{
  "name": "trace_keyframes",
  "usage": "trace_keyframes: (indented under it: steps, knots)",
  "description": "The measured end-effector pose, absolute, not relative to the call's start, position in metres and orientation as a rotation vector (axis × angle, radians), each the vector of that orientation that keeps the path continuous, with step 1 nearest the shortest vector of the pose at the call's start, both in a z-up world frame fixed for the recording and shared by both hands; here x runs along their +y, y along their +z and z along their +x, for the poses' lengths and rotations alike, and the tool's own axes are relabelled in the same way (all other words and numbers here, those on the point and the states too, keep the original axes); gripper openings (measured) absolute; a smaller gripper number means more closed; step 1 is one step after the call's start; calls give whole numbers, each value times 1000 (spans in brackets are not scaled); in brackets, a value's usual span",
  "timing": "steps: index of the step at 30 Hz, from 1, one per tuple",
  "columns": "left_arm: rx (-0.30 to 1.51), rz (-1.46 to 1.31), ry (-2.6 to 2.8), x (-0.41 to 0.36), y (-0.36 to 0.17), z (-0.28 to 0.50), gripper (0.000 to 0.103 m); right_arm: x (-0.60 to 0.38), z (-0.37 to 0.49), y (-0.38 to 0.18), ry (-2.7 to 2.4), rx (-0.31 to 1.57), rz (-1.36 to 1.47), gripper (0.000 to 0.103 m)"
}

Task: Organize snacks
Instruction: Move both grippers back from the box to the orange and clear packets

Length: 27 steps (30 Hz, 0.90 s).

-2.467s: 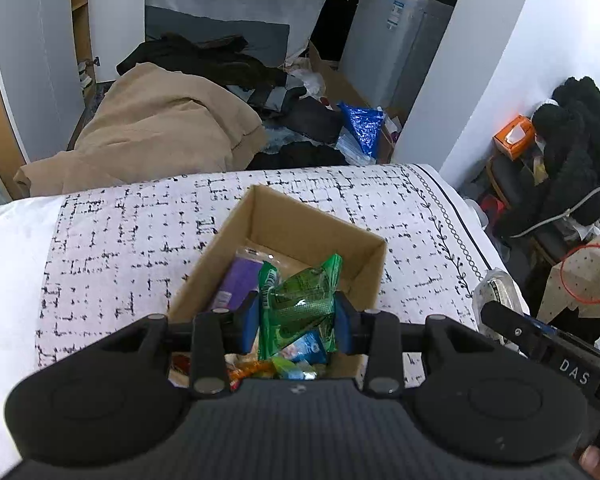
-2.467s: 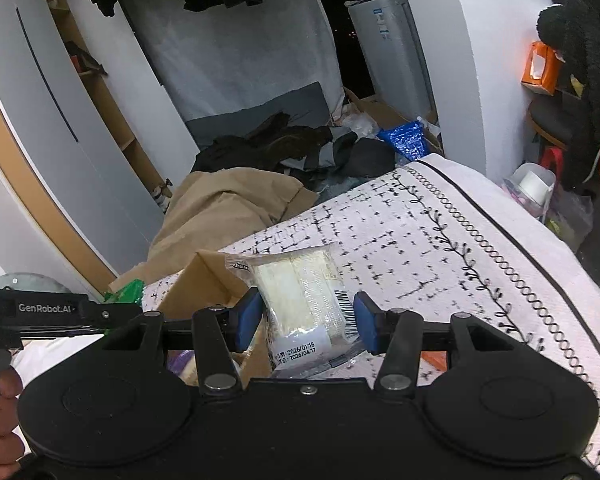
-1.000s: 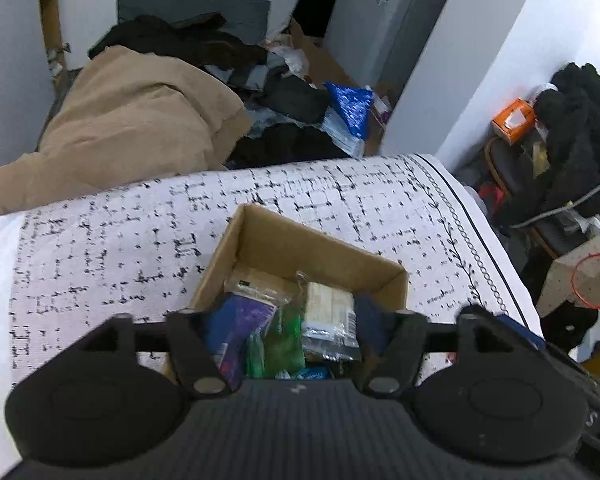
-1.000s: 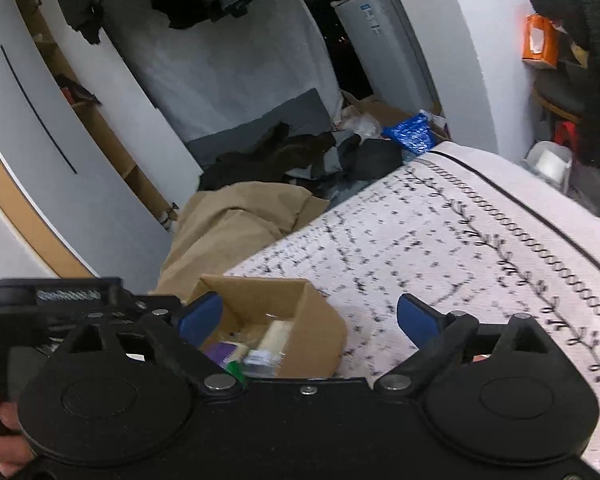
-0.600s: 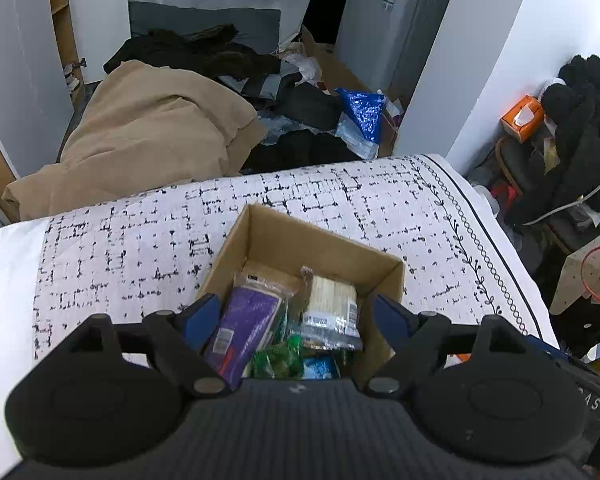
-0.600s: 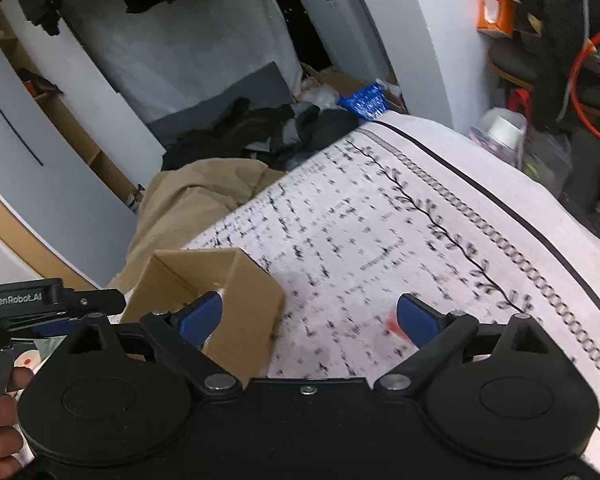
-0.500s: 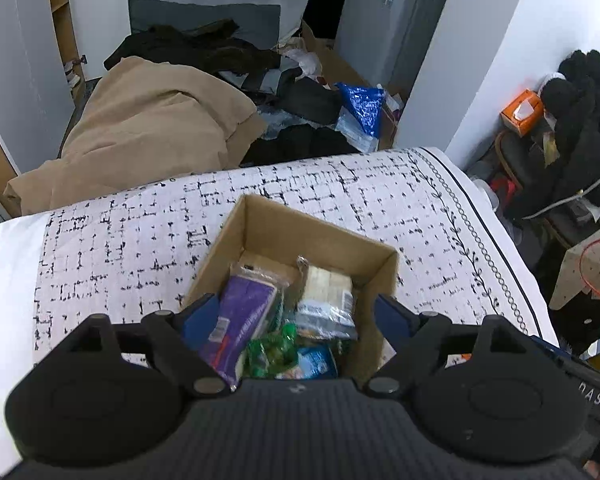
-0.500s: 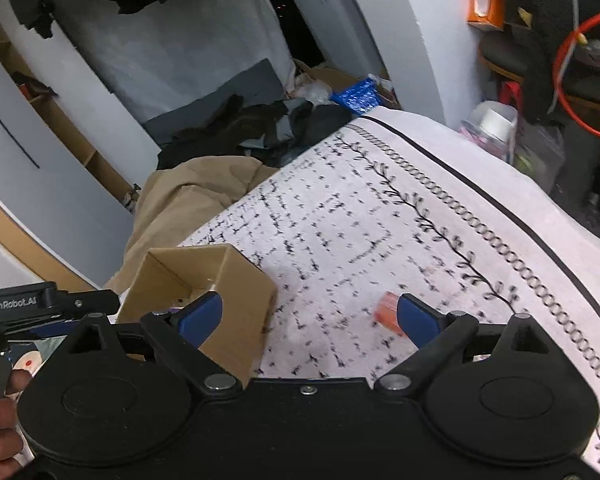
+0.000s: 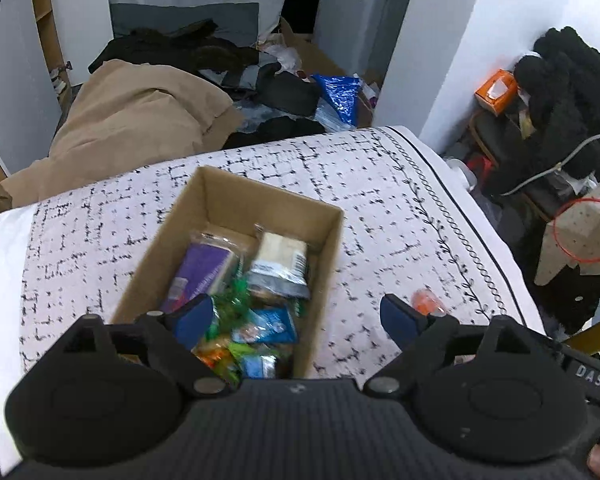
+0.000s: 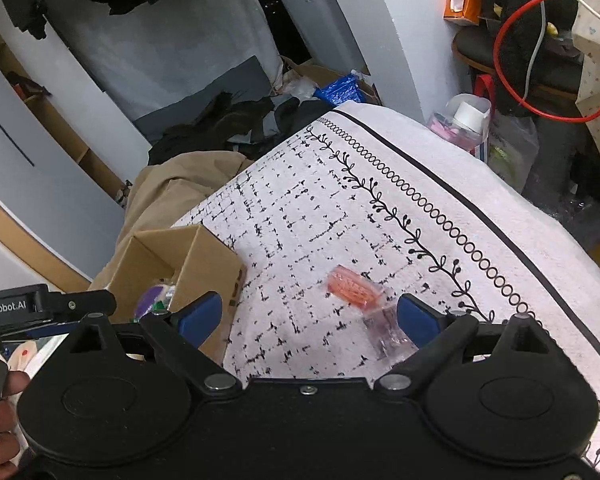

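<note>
Tongs both empty now, jaws wide: left tongs (image 9: 296, 314) no longer grip green packet, right tongs (image 10: 310, 314) no longer grip white packet (image 9: 280, 258). Both packets lie in cardboard box (image 9: 236, 196) on bed. Orange snack (image 10: 352, 288) left outside, near right tongs; I judge it next.

A cardboard box (image 9: 224, 196) sits on the bed (image 9: 380, 200). In the box lie many snack packs. 1 flat pack (image 9: 204, 268) lies on the left side, and a cracker pack (image 9: 278, 258) lies right beside it. More small packs (image 9: 260, 328) are piled at the near end. To the right of the box, a small wrapped snack (image 10: 354, 290) lies alone on the bed. Behind the bed, a heap of clothes (image 9: 140, 120) lies on the floor. A chair (image 9: 500, 136) piled with things stands to the right of the bed.
</note>
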<state>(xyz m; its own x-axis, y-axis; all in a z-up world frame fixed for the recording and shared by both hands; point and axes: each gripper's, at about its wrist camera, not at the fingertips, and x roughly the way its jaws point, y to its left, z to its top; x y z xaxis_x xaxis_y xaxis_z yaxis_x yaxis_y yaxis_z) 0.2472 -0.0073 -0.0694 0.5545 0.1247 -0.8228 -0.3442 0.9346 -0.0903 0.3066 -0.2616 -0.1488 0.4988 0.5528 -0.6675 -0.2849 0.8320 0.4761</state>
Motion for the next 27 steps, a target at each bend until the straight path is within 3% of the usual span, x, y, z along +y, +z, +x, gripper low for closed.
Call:
trace_keyframes:
  steps: [20,27]
  knots:
    - [963,-276,239,-71,-96,245,91,-288,305,-191,519,988,324,82]
    - [1009,-276,233,-89,-113,259,96,-291,313,-205,518,1013,331,79]
